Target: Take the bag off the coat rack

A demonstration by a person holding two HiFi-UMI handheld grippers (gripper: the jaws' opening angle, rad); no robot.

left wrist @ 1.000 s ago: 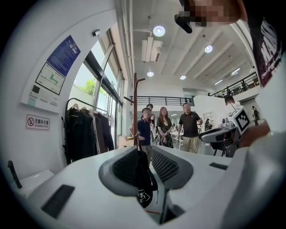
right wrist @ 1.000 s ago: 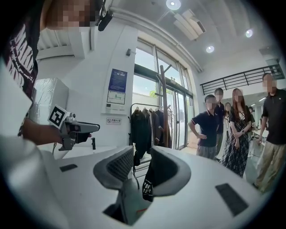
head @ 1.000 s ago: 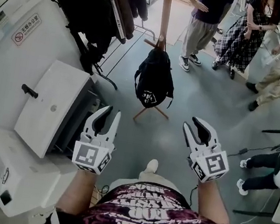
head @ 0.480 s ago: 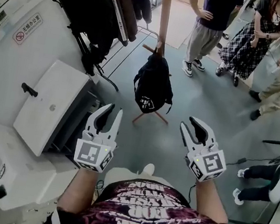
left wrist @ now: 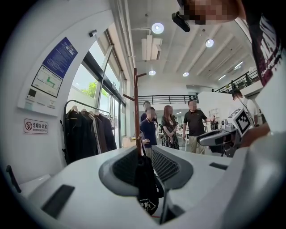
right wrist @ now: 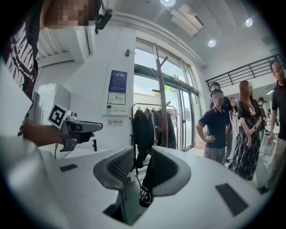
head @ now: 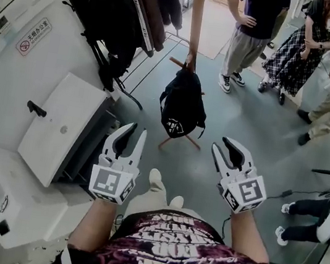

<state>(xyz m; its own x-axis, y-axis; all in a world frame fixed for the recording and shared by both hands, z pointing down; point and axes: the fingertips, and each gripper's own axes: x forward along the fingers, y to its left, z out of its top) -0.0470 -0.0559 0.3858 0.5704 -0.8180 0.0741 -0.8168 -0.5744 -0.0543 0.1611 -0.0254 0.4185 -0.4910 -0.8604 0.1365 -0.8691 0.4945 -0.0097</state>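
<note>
**Head view:** The bag [head: 183,103] hangs by its top loop from a low peg on the rack [head: 197,14], just above the middle of the frame. Its long axis runs straight down along the pole, and its bottom is clear of the floor. The left tongs [head: 130,142] and right tongs [head: 227,152] sit in the lower half of the frame on either side of the centre line. Both point up-frame toward the bag and are well apart from it. The bag lies ahead of the gap between them, so neither is clearly nearer. Both pairs stand wide with nothing in them.

**Left gripper view:** The jaws gape, and the bag [left wrist: 145,188] shows through the gap, far off and untouched. The pole [left wrist: 135,112] rises straight above it.

**Right gripper view:** These jaws are also spread and empty. The bag [right wrist: 143,194] is low in the gap, with the pole [right wrist: 164,107] a little right of centre.

The reach, as I judge it, is forward and up to the loop at the peg, where the bag must be lifted off.
</note>
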